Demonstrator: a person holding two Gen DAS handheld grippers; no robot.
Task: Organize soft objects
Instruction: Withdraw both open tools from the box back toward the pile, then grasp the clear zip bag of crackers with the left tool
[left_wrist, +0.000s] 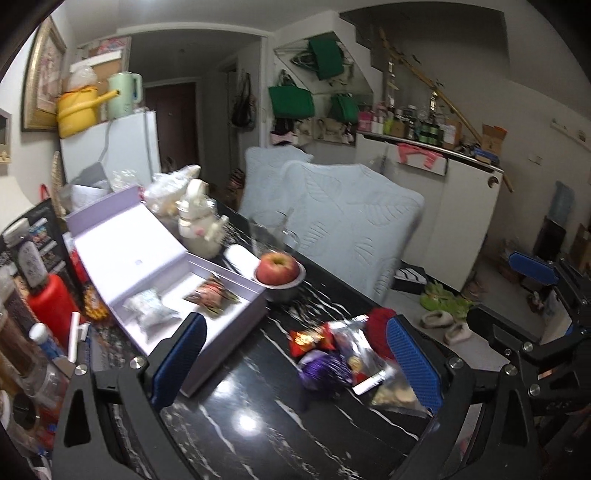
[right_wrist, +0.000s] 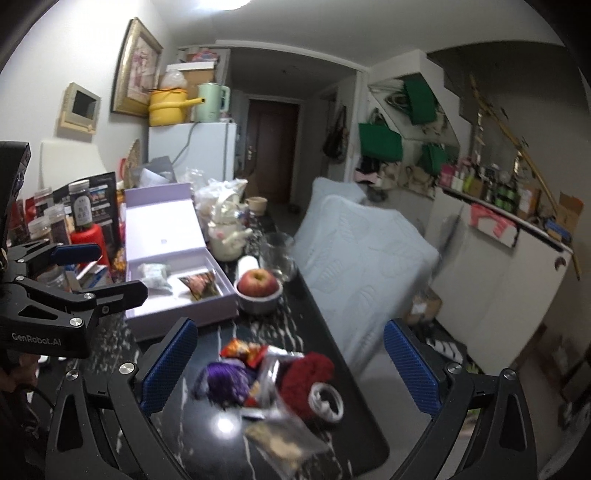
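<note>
The room has white walls (right_wrist: 369, 22) and a pale floor (left_wrist: 476, 350). A white fridge (right_wrist: 207, 151) stands beside a dark door (right_wrist: 272, 147). A framed picture (right_wrist: 136, 66) hangs on the left wall, green bags (left_wrist: 291, 101) hang further right, and a white cabinet (left_wrist: 436, 206) carries many bottles.

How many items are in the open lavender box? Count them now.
2: a pale wrapped packet on the left, a dark patterned packet on the right of the box. Nothing else shows.

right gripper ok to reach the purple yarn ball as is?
Probably yes. The right gripper is open, and the purple yarn ball lies just ahead between its fingers on the table, uncovered, though snack packets crowd it.
</note>
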